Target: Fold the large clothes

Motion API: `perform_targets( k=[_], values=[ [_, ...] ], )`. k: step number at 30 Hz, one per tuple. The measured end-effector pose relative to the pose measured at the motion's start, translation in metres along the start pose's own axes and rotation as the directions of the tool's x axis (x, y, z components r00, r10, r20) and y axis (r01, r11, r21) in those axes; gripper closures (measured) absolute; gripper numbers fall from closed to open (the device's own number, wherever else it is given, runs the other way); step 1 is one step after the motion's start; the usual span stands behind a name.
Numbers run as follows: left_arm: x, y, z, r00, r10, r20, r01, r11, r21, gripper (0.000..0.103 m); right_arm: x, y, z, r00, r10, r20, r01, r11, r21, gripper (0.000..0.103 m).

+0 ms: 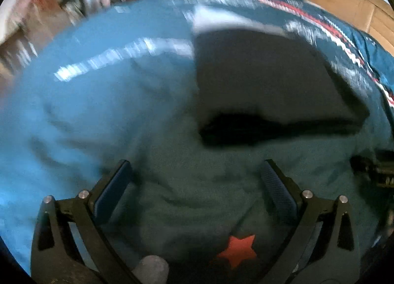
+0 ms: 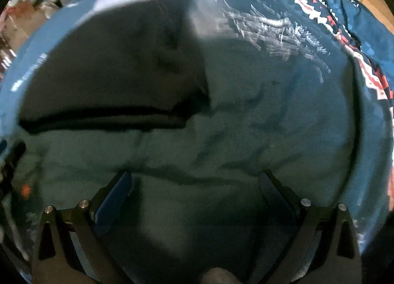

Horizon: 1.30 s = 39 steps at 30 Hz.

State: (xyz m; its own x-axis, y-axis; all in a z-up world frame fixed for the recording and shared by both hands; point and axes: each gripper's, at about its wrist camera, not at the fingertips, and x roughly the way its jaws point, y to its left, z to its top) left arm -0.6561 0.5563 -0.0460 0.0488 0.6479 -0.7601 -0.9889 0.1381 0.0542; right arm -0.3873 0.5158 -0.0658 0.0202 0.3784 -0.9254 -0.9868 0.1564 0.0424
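Teal cloth, rumpled, fills both views; the dark folded garment (image 1: pixel 270 82) lies far ahead on it. My left fingers (image 1: pixel 197 180) and right fingers (image 2: pixel 197 190) are both spread and empty. I should smooth wrinkles before pinching an edge.
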Motion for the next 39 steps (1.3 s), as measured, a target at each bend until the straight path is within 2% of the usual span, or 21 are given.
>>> perform_targets(
  k=[3,5,6,7,8,10,11,12,13,14,15,16,19,23,25,30,39],
  values=[
    [-0.056,0.006,0.046,0.992,0.044,0.118,-0.041,0.999,-0.032,0.000,-0.056,0.006,0.010,0.992,0.035,0.125,-0.031,0.999,-0.037,0.001],
    [-0.114,0.011,0.084,0.968,0.072,0.242,-0.054,0.995,-0.079,0.000,-0.103,0.012,0.020,0.972,0.066,0.224,-0.055,0.997,-0.055,0.001],
    [-0.134,0.013,0.095,0.954,0.078,0.289,-0.056,0.995,-0.086,0.000,-0.133,0.016,0.027,0.954,0.085,0.289,-0.069,0.995,-0.065,0.001],
    [-0.162,0.014,0.110,0.933,0.087,0.349,-0.058,0.994,-0.091,0.000,-0.165,0.021,0.035,0.930,0.098,0.354,-0.075,0.994,-0.078,0.000],
    [-0.198,0.014,0.124,0.903,0.101,0.418,-0.065,0.993,-0.099,0.000,-0.193,0.024,0.040,0.906,0.100,0.412,-0.070,0.994,-0.087,0.000],
    [-0.254,0.018,0.136,0.837,0.132,0.532,-0.076,0.989,-0.125,0.000,-0.254,0.032,0.045,0.834,0.095,0.543,-0.046,0.994,-0.103,0.000],
    [-0.273,0.021,0.139,0.811,0.140,0.567,-0.071,0.987,-0.143,0.000,-0.277,0.033,0.049,0.801,0.088,0.592,-0.035,0.994,-0.100,0.000],
    [-0.287,0.025,0.139,0.795,0.135,0.592,-0.049,0.986,-0.159,0.000,-0.303,0.034,0.050,0.762,0.076,0.643,-0.025,0.996,-0.088,0.000],
    [-0.304,0.030,0.137,0.782,0.096,0.616,0.020,0.984,-0.179,0.000,-0.319,0.033,0.049,0.735,0.069,0.675,-0.026,0.997,-0.073,0.000],
    [-0.308,0.033,0.136,0.784,0.061,0.618,0.069,0.980,-0.184,0.000,-0.330,0.031,0.048,0.720,0.056,0.692,-0.027,0.998,-0.053,0.000],
    [-0.312,0.035,0.135,0.792,0.011,0.610,0.124,0.976,-0.178,0.000,-0.338,0.030,0.047,0.716,0.040,0.696,-0.030,0.999,-0.027,0.000],
    [-0.312,0.033,0.134,0.798,0.003,0.603,0.124,0.978,-0.168,0.000,-0.343,0.028,0.048,0.723,0.050,0.689,-0.052,0.998,-0.018,0.000],
    [-0.305,0.015,0.122,0.797,0.060,0.601,0.014,0.993,-0.118,0.000,-0.347,0.025,0.044,0.733,0.033,0.679,-0.049,0.999,0.005,0.000],
    [-0.279,-0.006,0.111,0.849,0.051,0.526,-0.031,0.998,-0.047,0.000,-0.340,0.026,0.032,0.766,0.005,0.643,-0.016,1.000,0.011,0.000],
    [-0.265,-0.013,0.105,0.871,0.037,0.489,-0.030,0.999,-0.022,0.000,-0.335,0.024,0.025,0.780,-0.010,0.626,-0.005,1.000,0.023,0.000],
    [-0.271,-0.018,0.094,0.883,0.038,0.467,-0.037,0.999,-0.010,0.000,-0.323,0.021,0.015,0.810,-0.013,0.586,-0.006,1.000,0.031,0.000],
    [-0.270,-0.016,0.089,0.889,0.047,0.456,-0.046,0.999,-0.015,0.000,-0.313,0.028,0.017,0.826,0.009,0.564,-0.017,1.000,0.009,0.000]
  ],
)
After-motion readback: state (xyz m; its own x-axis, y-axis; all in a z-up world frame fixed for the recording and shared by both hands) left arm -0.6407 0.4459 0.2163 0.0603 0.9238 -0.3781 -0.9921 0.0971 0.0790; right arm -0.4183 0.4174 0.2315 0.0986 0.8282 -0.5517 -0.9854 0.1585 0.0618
